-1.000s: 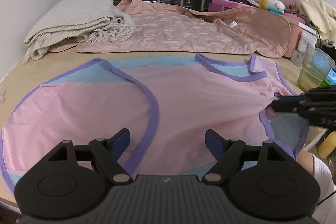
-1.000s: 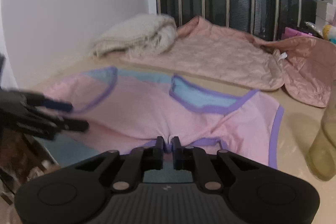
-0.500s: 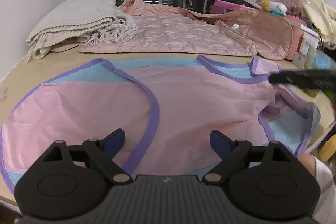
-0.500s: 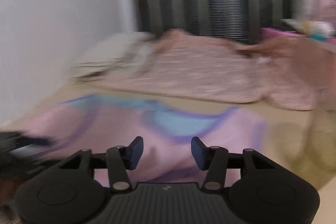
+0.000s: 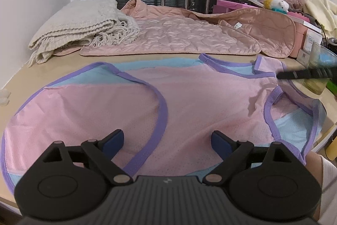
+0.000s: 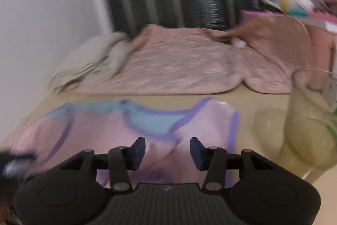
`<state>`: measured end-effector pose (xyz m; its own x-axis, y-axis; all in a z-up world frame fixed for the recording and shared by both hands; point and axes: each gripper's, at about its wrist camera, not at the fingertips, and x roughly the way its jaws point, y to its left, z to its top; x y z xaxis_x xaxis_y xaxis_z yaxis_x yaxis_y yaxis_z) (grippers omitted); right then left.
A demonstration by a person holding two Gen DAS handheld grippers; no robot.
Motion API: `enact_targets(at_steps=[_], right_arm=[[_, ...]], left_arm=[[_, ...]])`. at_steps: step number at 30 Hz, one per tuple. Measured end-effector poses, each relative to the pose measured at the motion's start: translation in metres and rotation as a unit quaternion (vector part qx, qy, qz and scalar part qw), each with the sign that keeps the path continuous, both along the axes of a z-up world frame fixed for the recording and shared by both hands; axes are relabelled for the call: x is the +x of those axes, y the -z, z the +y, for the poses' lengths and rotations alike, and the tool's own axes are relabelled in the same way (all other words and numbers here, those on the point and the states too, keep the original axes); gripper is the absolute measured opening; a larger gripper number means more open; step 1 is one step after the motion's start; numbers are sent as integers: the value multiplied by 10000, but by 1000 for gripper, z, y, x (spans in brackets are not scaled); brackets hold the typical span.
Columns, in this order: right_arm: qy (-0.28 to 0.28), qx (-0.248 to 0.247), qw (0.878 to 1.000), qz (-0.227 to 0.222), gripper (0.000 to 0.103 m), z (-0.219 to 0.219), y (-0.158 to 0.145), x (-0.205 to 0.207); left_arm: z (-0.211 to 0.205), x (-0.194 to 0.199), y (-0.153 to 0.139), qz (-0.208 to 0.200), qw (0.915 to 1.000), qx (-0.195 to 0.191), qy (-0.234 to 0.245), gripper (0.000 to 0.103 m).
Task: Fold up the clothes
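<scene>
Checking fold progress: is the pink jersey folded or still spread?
Spread: the pink mesh jersey with purple trim lies flat, both armholes showing, on the beige table.

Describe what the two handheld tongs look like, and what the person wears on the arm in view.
Both the left tongs and the right tongs are matte black plastic: a ribbed centre body with a small logo, a round disc housing on each side, and linkage arms with silver pivot pins. The fingers end in dark blue pads. No cables show. In the left wrist view a white sleeve shows at the lower right.
</scene>
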<state>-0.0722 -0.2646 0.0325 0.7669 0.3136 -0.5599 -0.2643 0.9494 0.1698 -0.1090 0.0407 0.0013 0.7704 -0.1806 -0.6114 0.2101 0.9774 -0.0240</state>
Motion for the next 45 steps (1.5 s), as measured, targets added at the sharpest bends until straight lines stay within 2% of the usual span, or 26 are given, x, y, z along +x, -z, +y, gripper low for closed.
enact_targets(at_steps=[2, 4, 5, 6, 8, 11, 13, 14, 15, 16, 17, 20, 22, 26, 28, 30, 31, 32, 34, 36, 38, 41, 43, 45], right_arm=[[13, -449, 9990, -12, 41, 7, 11, -13], [61, -730, 9972, -160, 26, 8, 21, -26], [112, -672, 9975, -209, 3, 4, 22, -30], [152, -531, 9983, -211, 4, -1, 20, -33], [310, -279, 9978, -521, 4, -10, 6, -46], [130, -281, 9971, -689, 5, -21, -7, -61], [-185, -479, 9979, -404, 11, -18, -1, -63], [-345, -627, 9972, -236, 18, -15, 3, -63], [-321, -766, 9962, -257, 28, -13, 7, -65], [-231, -839, 9956, -338, 31, -11, 10, -68], [-189, -881, 9952, -377, 29, -10, 12, -66], [-63, -1010, 9936, -493, 13, -6, 20, -58], [47, -1106, 9921, -592, 12, -3, 24, -45], [186, -1159, 9921, -453, 13, -6, 21, 6], [240, -1301, 9907, -334, 14, -3, 14, 18], [7, -1266, 9892, -741, 19, 4, -4, -3], [-278, -1123, 9895, -864, 22, 6, -9, -17], [-633, -901, 9904, -837, 28, 7, -12, -30], [-1097, -407, 9915, -569, 27, 13, -7, -43], [-1345, -133, 9901, -374, 26, 25, 4, -48], [-1490, -112, 9878, -445, 26, 38, 12, -51], [-1631, -433, 9850, -363, 26, 50, 21, -54], [-1591, -579, 9849, -365, 27, 47, 23, -59], [-1521, -616, 9862, -223, 29, 39, 19, -69]], left_arm=[[0, 1, 0, -1, 10000, 15, 8, 92], [-1, 1, 1, -5, 10000, 61, 14, 92], [-1, 1, 1, -7, 10000, 84, 18, 92], [-2, 1, 1, -7, 10000, 92, 15, 92], [-1, 1, 1, -4, 10000, 92, 4, 92], [-1, 1, 2, -4, 10000, 88, -3, 93], [-1, 2, 2, -2, 10000, 87, -9, 94], [-2, 1, 2, -3, 10000, 91, -11, 94], [-2, 1, 2, -3, 10000, 95, -10, 94], [-2, 1, 2, -7, 9999, 100, -9, 94], [-2, 1, 2, -13, 9999, 105, -8, 94], [-2, 4, 2, -18, 9999, 116, -32, 97], [-2, 14, 3, -11, 9999, 127, -20, 99], [1, 40, 0, 70, 9999, 59, -73, 101], [8, 43, -10, 243, 9996, -138, -54, 92], [25, 28, -21, 38, 9985, -510, 179, 94], [33, 19, -23, -59, 9979, -577, 281, 96], [40, 12, -24, -138, 9975, -583, 367, 96], [49, 5, -17, -53, 9970, -603, 482, 95], [52, 3, -8, 82, 9963, -640, 564, 90], [50, -6, -3, -66, 9967, -452, 675, 89], [52, -23, -3, -316, 9966, -187, 731, 89], [56, -37, -7, -495, 9952, -182, 829, 90], [55, -55, -12, -758, 9927, 91, 931, 90]])
